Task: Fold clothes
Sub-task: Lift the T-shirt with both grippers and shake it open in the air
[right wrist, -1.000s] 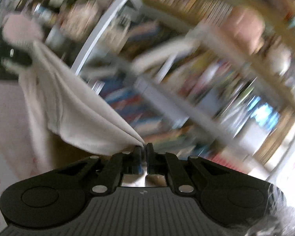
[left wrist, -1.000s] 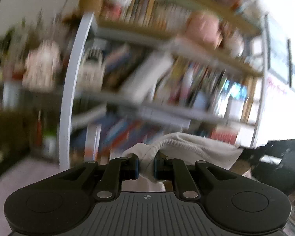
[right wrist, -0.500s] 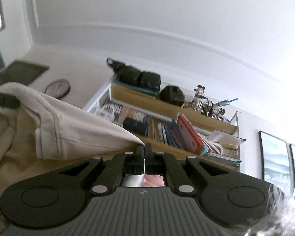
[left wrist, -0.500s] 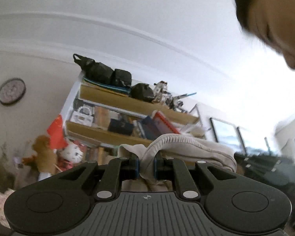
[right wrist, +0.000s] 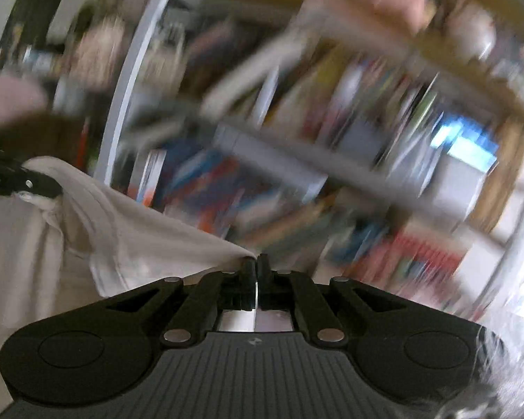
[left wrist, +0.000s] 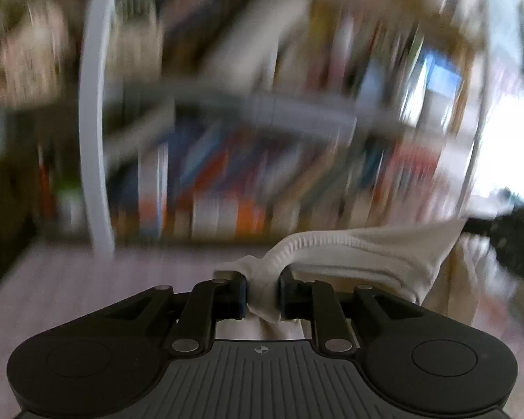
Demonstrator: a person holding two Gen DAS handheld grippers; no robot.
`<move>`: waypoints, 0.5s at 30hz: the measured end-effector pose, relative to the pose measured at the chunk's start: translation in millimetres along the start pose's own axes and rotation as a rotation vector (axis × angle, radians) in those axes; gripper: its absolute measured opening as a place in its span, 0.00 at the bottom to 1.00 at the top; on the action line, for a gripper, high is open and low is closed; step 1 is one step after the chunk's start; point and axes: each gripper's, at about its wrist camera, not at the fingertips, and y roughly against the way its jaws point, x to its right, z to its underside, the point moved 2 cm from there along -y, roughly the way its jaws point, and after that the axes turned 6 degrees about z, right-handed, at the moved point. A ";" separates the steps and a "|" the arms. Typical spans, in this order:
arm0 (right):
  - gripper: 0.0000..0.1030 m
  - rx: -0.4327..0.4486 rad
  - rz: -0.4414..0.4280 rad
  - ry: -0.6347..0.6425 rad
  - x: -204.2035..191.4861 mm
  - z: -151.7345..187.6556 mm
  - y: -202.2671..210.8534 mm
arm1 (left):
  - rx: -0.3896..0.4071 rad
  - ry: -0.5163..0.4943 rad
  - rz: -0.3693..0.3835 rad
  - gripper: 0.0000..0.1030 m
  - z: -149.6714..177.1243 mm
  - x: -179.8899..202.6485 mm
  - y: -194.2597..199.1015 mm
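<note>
**Left wrist and right wrist: cream garment stretched in the air between two pinches**

Left wrist view showed the left gripper [left wrist: 263,295] at lower centre of the frame, its jaws pressed onto a bunched, ribbed edge of a cream garment [left wrist: 363,251]. From the pinch the cloth ran to the right side of the frame, where a dark shape, probably the other tool, sat at the edge. Behind it a bookshelf [left wrist: 255,160] was smeared by motion blur, and a pale floor [left wrist: 70,279] showed at lower left; whether that was a rug or a bare floor could not be told.

Right wrist view showed the right gripper [right wrist: 254,272] at lower centre with its jaws nearly together, nipping a thin corner of the same garment. The fabric fanned away toward the left edge of the frame, where the left gripper's dark finger held the far edge, and more cloth hung down at lower left.

The garment looked light, soft and limp: it sagged between the two holds and creased freely. It would likely not keep a shape unless kept taut. The thicker ribbed hem seemed the surer place to grip; the right corner hold looked shallow and could slip under a sharp tug.
</note>
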 end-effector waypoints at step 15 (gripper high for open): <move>0.01 -0.257 0.028 0.136 2.5 41.4 -183.5 | -0.058 0.051 -0.083 0.57 52.7 8.7 51.0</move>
